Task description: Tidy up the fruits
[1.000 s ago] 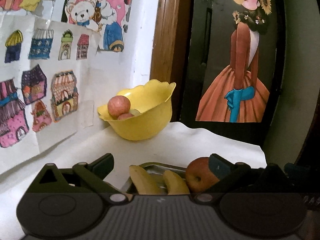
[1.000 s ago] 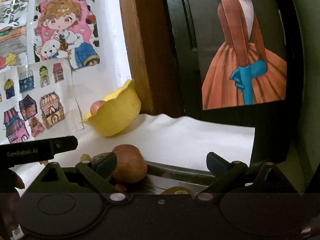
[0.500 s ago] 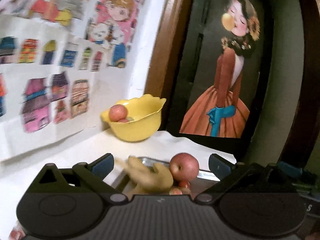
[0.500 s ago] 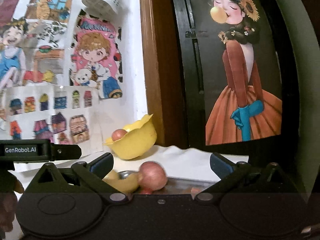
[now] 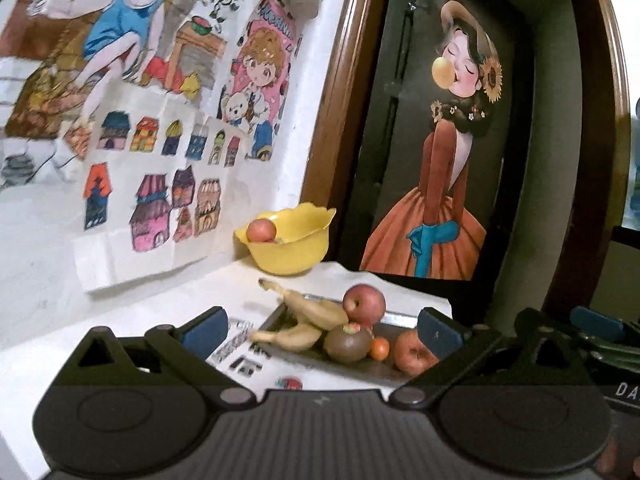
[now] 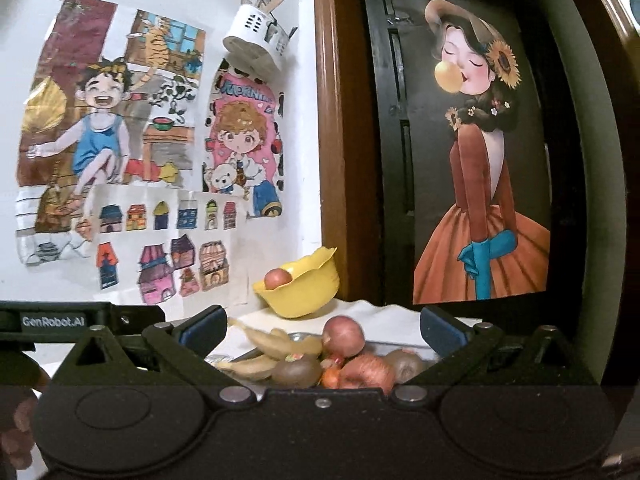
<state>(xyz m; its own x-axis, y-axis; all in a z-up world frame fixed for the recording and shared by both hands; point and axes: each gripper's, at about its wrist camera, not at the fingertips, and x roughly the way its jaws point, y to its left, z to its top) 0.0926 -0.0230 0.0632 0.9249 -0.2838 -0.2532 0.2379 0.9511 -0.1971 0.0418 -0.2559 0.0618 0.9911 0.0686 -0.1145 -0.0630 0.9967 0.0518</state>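
Hovering side by side above the bench (image 5: 132, 320), left tool (image 5: 322, 326) and right tool (image 6: 322, 326), each with fingers spread wide and gripping nothing, apparently raised to frame the fruit ahead before a pick. Just beyond the tips, a metal tray (image 5: 394, 315) heaped with mixed fruit, presumably the unsorted pile: two bananas (image 5: 316, 310) lying crossed at the tray's left end, two apples (image 5: 364, 304), one perched high at the back and one near the right edge, two kiwis (image 5: 347, 343) as counted from the right view, and one small orange fruit (image 5: 379, 349) wedged between; other pieces possibly hidden beneath. Farther back, against the wall of children's drawings, one yellow bowl (image 5: 288, 254) well apart from the tray, already holding one clearly visible apple (image 5: 261, 231) and perhaps more, likely the destination for sorted fruit.
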